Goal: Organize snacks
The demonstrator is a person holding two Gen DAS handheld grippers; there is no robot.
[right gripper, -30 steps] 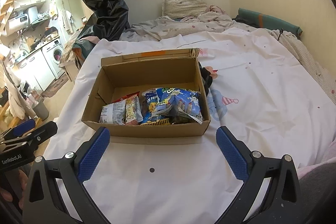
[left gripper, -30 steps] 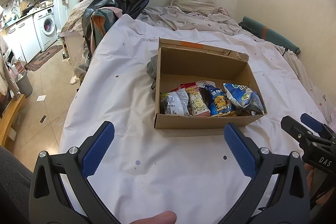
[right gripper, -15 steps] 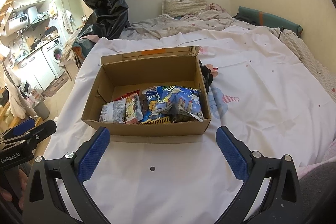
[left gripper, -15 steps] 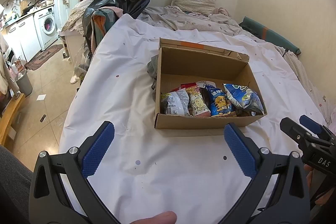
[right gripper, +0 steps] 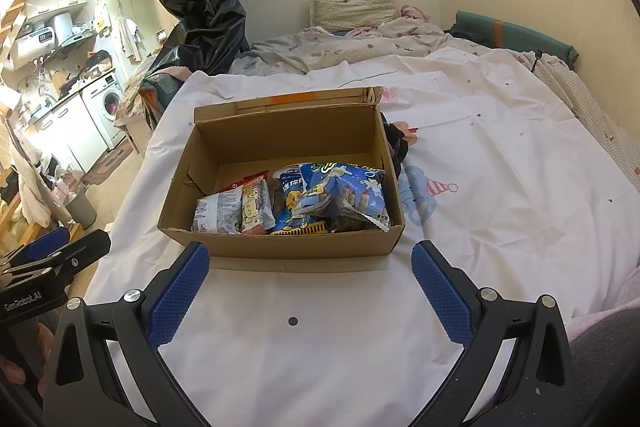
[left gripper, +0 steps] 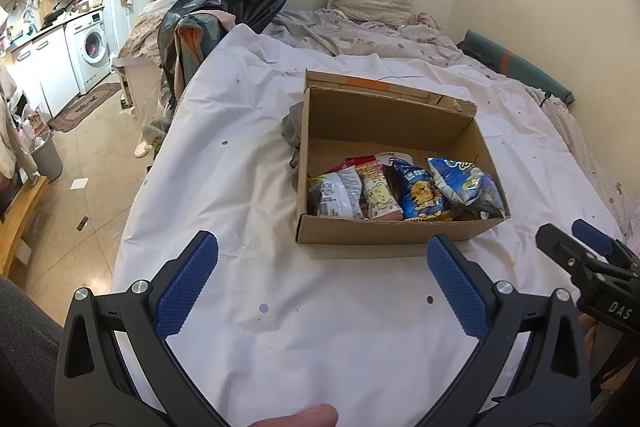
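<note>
Snack packets in cardboard box, both tools spread, empty.

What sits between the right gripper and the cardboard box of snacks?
Only bare white sheet with a small dark dot, as the right wrist view shows; the right gripper hangs open short of the cardboard box.

Both wrist views look forward over the sheet, sharing the nearby cardboard box.

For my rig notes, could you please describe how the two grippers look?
Both the left gripper and right gripper have black triangulated frames, silver bolts and blue dimpled pads. Seen side-on, one body reads "DAS", the other "GenRobot.AI".
</note>
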